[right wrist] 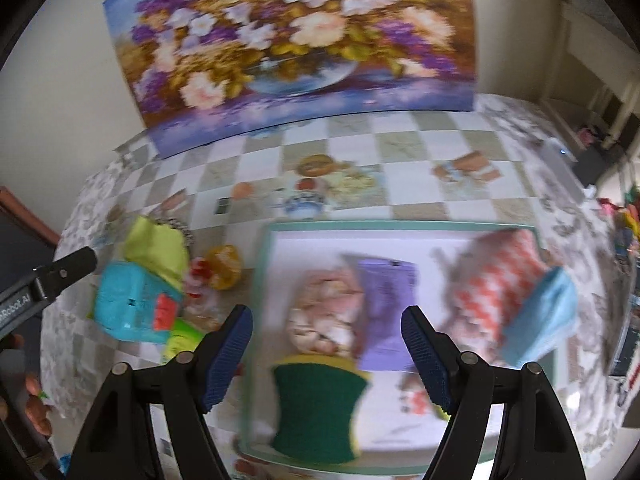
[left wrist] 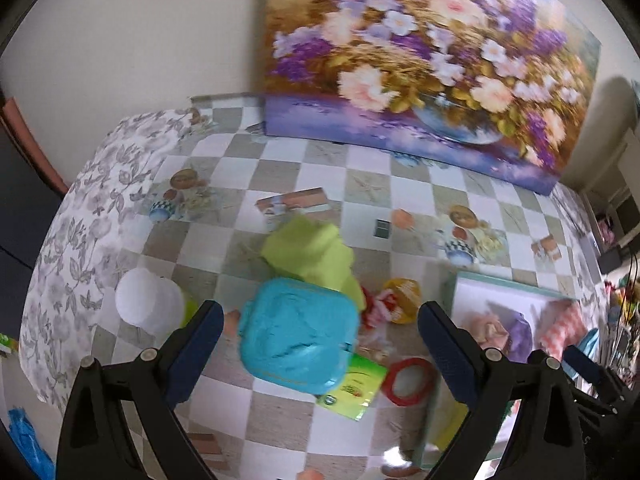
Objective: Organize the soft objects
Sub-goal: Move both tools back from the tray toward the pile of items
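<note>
Both grippers are hanging open and empty over the checkered table (left wrist: 248, 168). The left gripper (left wrist: 320, 344) is sitting above a turquoise toy (left wrist: 298, 340) beside a lime cloth (left wrist: 308, 252) — neither touched. The right gripper (right wrist: 327, 354) is hovering over the tray (right wrist: 400, 226), which is holding a green sponge (right wrist: 316, 412), a purple cloth (right wrist: 386, 312), a checked cloth (right wrist: 500, 280) (orange and white) and a blue one (right wrist: 540, 320).
</note>
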The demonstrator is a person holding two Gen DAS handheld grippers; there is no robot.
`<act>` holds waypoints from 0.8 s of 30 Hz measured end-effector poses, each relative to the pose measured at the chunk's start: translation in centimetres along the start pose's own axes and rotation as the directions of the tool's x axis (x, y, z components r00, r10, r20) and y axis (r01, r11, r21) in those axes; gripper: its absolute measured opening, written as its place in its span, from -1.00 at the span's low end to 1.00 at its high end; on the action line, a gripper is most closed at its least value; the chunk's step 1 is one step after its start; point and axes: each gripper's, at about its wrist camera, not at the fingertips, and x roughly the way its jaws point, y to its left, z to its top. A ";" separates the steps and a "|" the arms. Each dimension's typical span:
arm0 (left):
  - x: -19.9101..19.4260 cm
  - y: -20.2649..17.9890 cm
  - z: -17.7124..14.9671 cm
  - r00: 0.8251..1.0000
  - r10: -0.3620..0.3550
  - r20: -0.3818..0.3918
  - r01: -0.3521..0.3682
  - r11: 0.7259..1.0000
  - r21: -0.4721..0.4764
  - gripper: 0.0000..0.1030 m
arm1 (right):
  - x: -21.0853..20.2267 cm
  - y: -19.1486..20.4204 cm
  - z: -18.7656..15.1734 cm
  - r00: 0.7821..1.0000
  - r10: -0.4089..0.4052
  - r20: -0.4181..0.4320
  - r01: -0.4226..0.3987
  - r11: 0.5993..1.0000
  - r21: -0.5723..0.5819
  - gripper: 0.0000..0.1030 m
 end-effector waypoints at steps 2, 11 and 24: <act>0.3 1.2 0.5 1.000 0.002 0.000 -0.002 1.000 -0.020 0.90 | 0.7 1.2 0.4 1.000 0.027 -0.012 -0.027 1.000 -0.008 0.55; 2.7 3.8 2.7 1.000 0.008 0.007 -0.008 0.996 -0.084 0.89 | 3.0 5.8 3.0 0.998 0.060 -0.018 -0.061 0.996 -0.068 0.55; 8.4 1.8 3.9 0.998 -0.024 -0.064 0.020 0.998 -0.055 0.61 | 9.5 9.8 3.8 0.985 0.135 -0.110 -0.147 0.982 -0.117 0.34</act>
